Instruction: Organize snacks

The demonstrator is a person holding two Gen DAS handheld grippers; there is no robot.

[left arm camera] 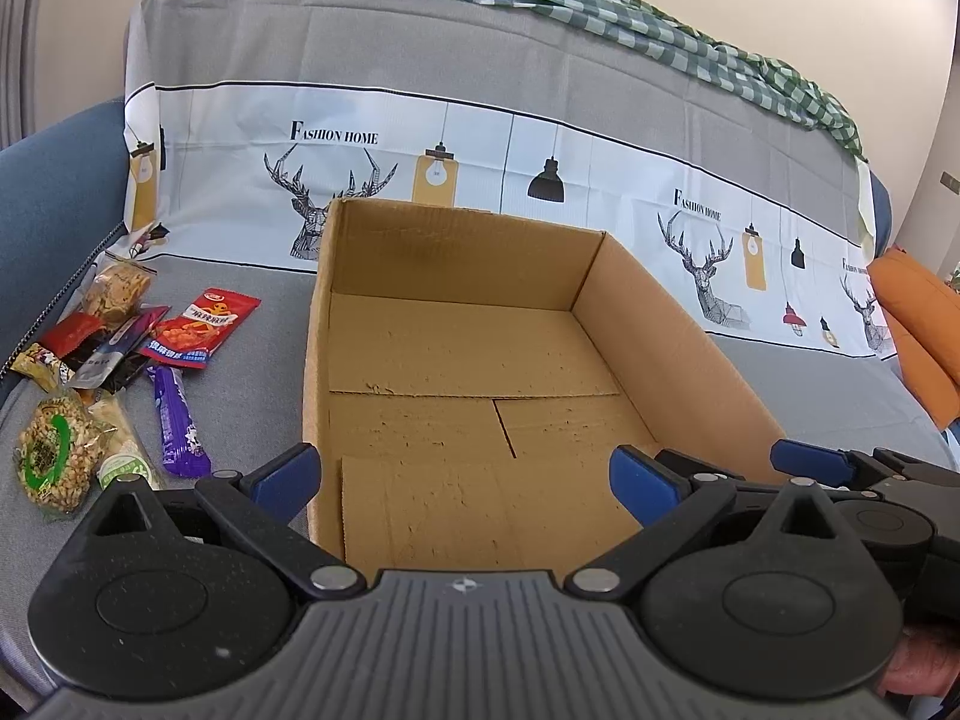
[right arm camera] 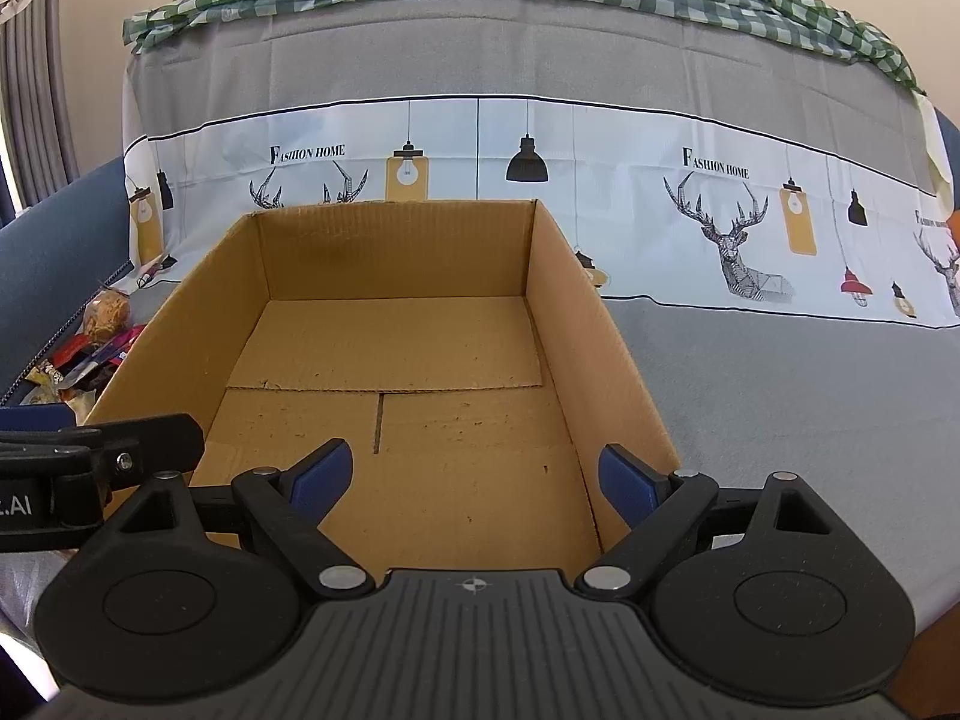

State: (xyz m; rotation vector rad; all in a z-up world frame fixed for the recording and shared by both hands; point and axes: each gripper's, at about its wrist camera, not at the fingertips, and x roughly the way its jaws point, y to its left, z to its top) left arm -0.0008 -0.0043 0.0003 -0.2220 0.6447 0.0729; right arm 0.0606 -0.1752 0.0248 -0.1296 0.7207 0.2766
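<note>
An open cardboard box (left arm camera: pixel 672 324) stands empty on the grey sofa seat, seen again in the right wrist view as the box (right arm camera: pixel 606 324). Left of it lies a heap of snack packets: a red packet (left arm camera: pixel 201 324), a purple bar (left arm camera: pixel 177 426), a round green-labelled rice cake (left arm camera: pixel 51 456) and a clear bag of biscuits (left arm camera: pixel 117 288). My left gripper (left arm camera: pixel 462 480) hovers open over the box's near left corner, nothing between its blue pads. My right gripper (right arm camera: pixel 474 480) hangs open over the box's near right part, also empty. Part of the snack heap (right arm camera: pixel 102 342) shows beyond the box's left wall.
The sofa backrest (left arm camera: pixel 420 60) carries a printed cloth with deer and lamps, and a green checked cloth (left arm camera: pixel 660 18) lies along its top. An orange cushion (left arm camera: pixel 918 324) sits at the right. The blue armrest (left arm camera: pixel 54 180) borders the snacks on the left.
</note>
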